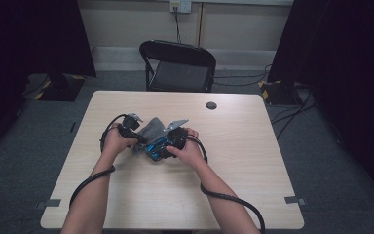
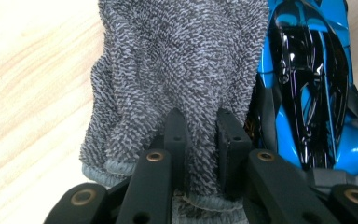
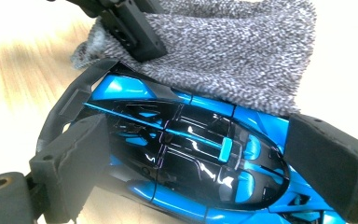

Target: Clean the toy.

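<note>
A blue and black toy car lies on the wooden table, partly under a grey knitted cloth. My right gripper is shut on the car, one pad at its tail and the other at its nose. My left gripper is shut on a fold of the cloth near its hemmed edge, right beside the car. In the high view both hands meet at the table's middle, with the left gripper and the right gripper close together over the cloth. The left gripper's jaw shows black at the top of the right gripper view.
A black folding chair stands beyond the table's far edge. A round dark cable cap sits in the tabletop at the back. Black cables trail from both grippers toward the near edge. Dark curtains hang at both sides.
</note>
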The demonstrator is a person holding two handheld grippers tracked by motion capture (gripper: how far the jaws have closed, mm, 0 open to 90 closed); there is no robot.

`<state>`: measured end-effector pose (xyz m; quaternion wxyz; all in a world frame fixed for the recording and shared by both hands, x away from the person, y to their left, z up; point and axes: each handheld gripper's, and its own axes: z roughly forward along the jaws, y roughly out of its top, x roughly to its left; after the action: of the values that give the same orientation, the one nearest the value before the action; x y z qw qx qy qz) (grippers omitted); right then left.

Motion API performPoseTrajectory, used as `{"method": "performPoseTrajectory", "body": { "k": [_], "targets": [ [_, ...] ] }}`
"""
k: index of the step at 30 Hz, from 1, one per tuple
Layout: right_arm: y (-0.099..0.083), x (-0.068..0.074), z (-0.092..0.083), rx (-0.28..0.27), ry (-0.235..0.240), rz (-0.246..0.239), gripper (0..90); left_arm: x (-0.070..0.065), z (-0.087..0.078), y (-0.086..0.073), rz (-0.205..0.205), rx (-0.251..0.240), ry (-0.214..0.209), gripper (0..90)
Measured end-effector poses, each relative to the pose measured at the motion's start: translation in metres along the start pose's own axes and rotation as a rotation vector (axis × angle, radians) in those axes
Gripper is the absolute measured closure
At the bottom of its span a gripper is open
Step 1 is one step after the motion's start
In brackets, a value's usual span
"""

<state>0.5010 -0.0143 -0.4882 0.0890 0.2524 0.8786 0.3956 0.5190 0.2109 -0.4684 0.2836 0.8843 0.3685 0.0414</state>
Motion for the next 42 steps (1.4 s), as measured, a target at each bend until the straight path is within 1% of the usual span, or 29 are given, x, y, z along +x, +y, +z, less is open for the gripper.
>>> {"method": "performPoseTrajectory", "body": {
  "k": [12,16,19,22,26,32,37,40,42],
  "targets": [
    [0.0,0.0,0.0,-0.001,0.0,0.001,7.0,-0.003,-0.01,-0.014,0.001,0.006,0.005,77.1],
    [0.0,0.0,0.0,-0.001,0.0,-0.002,6.9,-0.004,-0.015,-0.02,0.004,0.015,0.006,77.2],
    [0.0,0.0,0.0,-0.002,0.0,-0.002,6.9,-0.005,-0.019,-0.025,-0.003,0.016,0.004,77.2],
    [0.0,0.0,0.0,-0.001,0.0,-0.002,6.9,-0.007,-0.021,-0.031,-0.007,0.004,0.0,77.2],
    [0.0,0.0,0.0,-0.001,0.0,-0.002,6.9,-0.01,-0.024,-0.037,-0.004,-0.005,-0.005,77.3],
    [0.0,0.0,0.0,-0.002,0.0,-0.003,6.9,-0.012,-0.031,-0.044,0.002,-0.002,-0.004,77.3],
    [0.0,0.0,0.0,-0.003,0.0,-0.004,7.0,-0.012,-0.039,-0.053,-0.012,-0.009,-0.001,77.3],
    [-0.001,0.0,0.0,-0.004,0.0,-0.005,6.9,-0.012,-0.043,-0.059,-0.01,-0.002,0.002,77.3],
    [-0.001,0.0,0.0,-0.007,0.0,-0.005,6.9,-0.012,-0.046,-0.064,-0.016,-0.006,0.004,77.2]
  ]
}}
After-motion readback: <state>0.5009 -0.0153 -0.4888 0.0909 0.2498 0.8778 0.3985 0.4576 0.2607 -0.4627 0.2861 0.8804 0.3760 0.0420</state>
